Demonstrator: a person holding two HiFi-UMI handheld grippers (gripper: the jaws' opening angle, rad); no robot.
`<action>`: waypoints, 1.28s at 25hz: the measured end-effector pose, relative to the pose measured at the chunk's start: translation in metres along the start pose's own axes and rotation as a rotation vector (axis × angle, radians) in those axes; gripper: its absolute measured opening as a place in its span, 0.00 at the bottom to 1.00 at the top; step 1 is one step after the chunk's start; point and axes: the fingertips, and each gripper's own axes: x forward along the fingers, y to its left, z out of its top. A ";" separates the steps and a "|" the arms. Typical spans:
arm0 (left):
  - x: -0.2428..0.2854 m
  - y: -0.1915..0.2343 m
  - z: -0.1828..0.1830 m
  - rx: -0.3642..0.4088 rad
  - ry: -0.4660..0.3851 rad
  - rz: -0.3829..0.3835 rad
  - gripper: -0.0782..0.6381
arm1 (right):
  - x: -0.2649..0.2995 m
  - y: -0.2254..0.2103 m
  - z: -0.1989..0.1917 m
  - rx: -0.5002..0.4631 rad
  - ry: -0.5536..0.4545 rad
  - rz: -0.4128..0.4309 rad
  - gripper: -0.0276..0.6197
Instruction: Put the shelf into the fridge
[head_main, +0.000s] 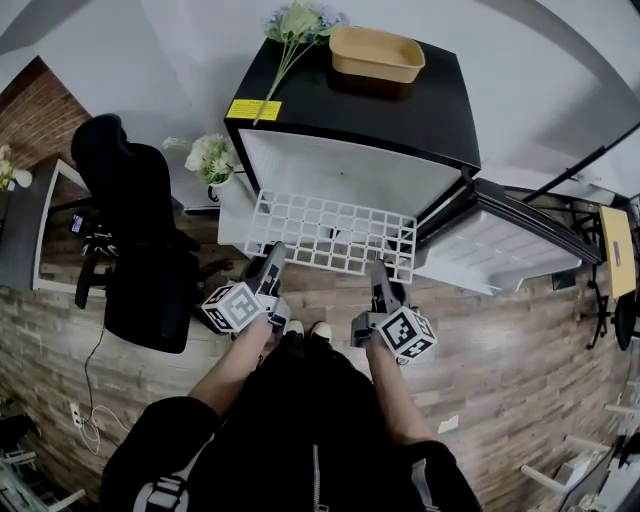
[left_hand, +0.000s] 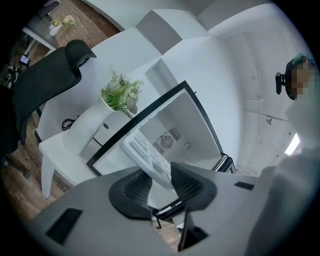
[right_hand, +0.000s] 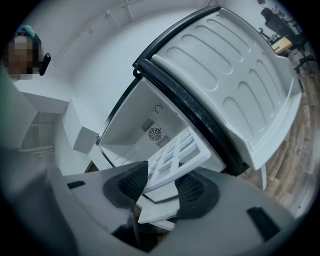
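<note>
Two grippers share one white shelf (head_main: 330, 232), a flat plastic grid of small square openings inside a plain rim, wider than it is deep. Seen from the head view it lies roughly flat at 12 o'clock from the person, with its far edge at the mouth of the open black fridge (head_main: 350, 120); I cannot tell whether that edge is already inside. The left gripper (head_main: 272, 256) takes the near rim at the shelf's 7 o'clock, and in the left gripper view its dark ribbed fingers (left_hand: 137, 192) are pressed on the rim from both sides. The right gripper (head_main: 380, 276) takes the rim at 5 o'clock, its fingers (right_hand: 192, 192) likewise clamped on the grid's edge. Behind the shelf, the white cavity shows a round vent (left_hand: 167, 141) on its back wall. The fridge door (head_main: 505, 250) stands swung out at 3 o'clock, and a tan tray (head_main: 377, 55) rests on the fridge top.
</note>
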 end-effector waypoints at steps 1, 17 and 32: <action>0.002 0.001 0.000 0.000 0.004 0.000 0.28 | 0.002 -0.001 0.000 0.002 -0.001 -0.002 0.32; 0.018 0.016 -0.011 -0.017 0.051 0.013 0.29 | 0.017 -0.020 -0.005 0.020 0.013 -0.025 0.32; 0.027 0.028 -0.015 -0.030 0.054 0.037 0.29 | 0.029 -0.030 -0.007 0.025 0.034 -0.027 0.31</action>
